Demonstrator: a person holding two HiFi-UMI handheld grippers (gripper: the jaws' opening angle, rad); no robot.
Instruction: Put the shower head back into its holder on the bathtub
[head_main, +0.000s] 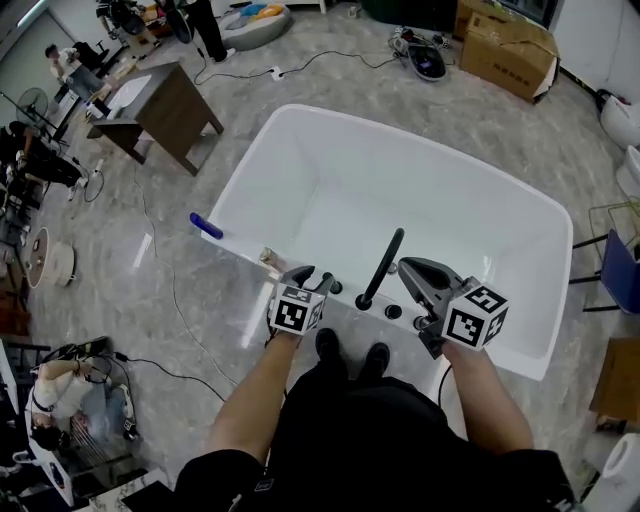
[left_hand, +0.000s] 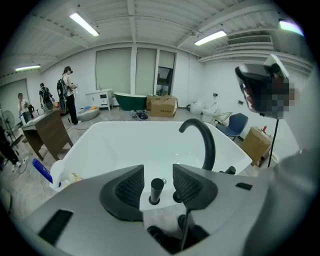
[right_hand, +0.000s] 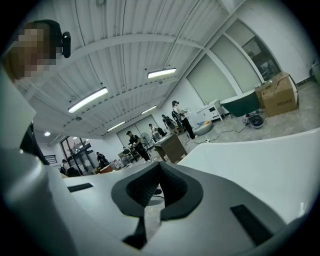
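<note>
A white bathtub (head_main: 330, 190) lies below me with a curved black faucet (head_main: 385, 262) on its near rim. In the left gripper view, the short black shower head handle (left_hand: 156, 189) stands upright in its holder on the rim, left of the faucet (left_hand: 202, 142). My left gripper (head_main: 312, 276) hovers just above it, open; the handle shows in the gap of the jaws (left_hand: 157, 172) but the pads are clear of it. My right gripper (head_main: 405, 268) hangs right of the faucet, shut and empty (right_hand: 160, 167), pointing across the tub rim (right_hand: 260, 160).
A blue bottle (head_main: 206, 226) rests on the tub's left corner. Black knobs (head_main: 392, 312) sit on the near rim. A brown table (head_main: 165, 105), cardboard boxes (head_main: 505, 45) and floor cables surround the tub. People stand far left. My shoes (head_main: 350, 350) touch the tub's base.
</note>
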